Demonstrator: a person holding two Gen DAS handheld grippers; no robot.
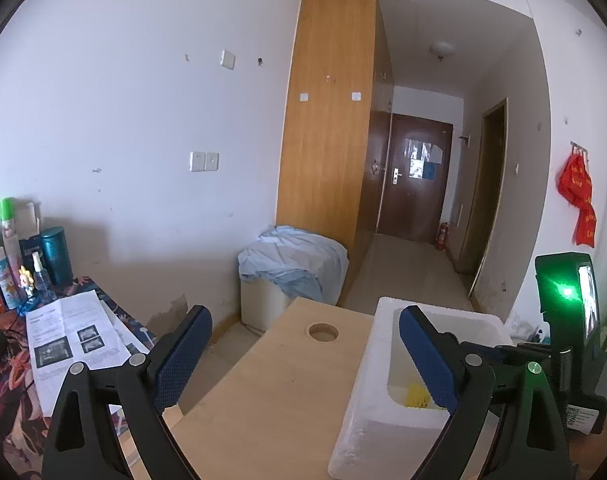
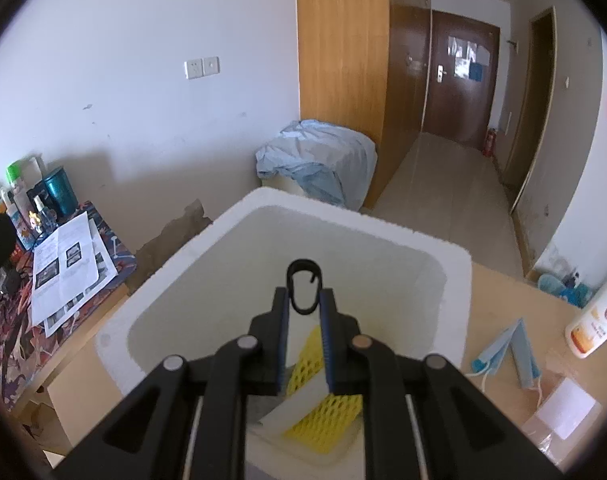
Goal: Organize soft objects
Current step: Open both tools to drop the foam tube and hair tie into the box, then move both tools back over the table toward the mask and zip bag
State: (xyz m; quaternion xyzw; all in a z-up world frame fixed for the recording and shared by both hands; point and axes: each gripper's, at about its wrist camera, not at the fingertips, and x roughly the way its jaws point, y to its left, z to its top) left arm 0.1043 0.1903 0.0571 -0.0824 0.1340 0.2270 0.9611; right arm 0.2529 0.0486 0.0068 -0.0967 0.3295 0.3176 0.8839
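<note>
A white foam box (image 2: 455,280) stands on the light wooden table (image 1: 263,400); it also shows in the left wrist view (image 1: 363,400). Inside lie a yellow foam net (image 2: 323,412) and a white sheet (image 2: 299,400). My right gripper (image 2: 304,296) hovers over the box, shut on a thin black loop (image 2: 303,286) that sticks up between its pads. My left gripper (image 1: 303,352) is open and empty, above the table beside the box, with its right finger over the box. A blue face mask (image 2: 507,350) lies on the table right of the box.
A white lotion bottle (image 2: 595,320) and a clear packet (image 2: 559,416) lie at the right. A low side table (image 1: 31,360) with papers and bottles stands at the left. A cloth-covered box (image 1: 291,268) sits by the wardrobe (image 1: 327,140). A phone stand (image 1: 571,320) with a green light stands at the right.
</note>
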